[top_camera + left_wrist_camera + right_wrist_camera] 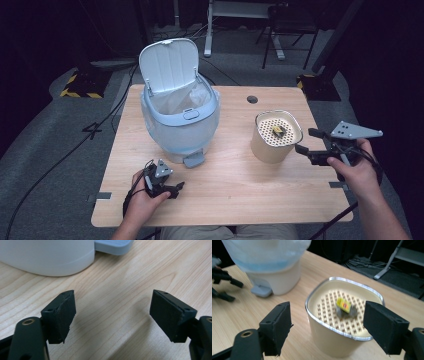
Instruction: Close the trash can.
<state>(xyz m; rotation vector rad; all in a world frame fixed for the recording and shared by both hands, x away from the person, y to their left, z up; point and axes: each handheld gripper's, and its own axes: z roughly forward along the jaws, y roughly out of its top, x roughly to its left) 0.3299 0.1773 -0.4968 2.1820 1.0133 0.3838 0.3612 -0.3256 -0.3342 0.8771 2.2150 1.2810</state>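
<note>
A pale blue pedal bin [180, 120] stands at the table's back left, its lid up and a white bag lining it. A cream tub [276, 137] with a perforated insert stands to the right, and a small yellow packet [278, 131] lies on the insert. My right gripper [306, 140] is just right of the tub, open and not touching it. In the right gripper view the tub [332, 340] and the packet [343, 305] sit beyond the jaws. My left gripper [175, 189] rests low near the front left, open over bare wood [112, 312], close to the bin's pedal [113, 246].
The wooden table [225, 200] has a round cable hole [252, 99] at the back. Grey tape patches mark its front corners [103, 195]. Desk and chair legs [272, 40] stand on the floor beyond. Cables run along the floor at left.
</note>
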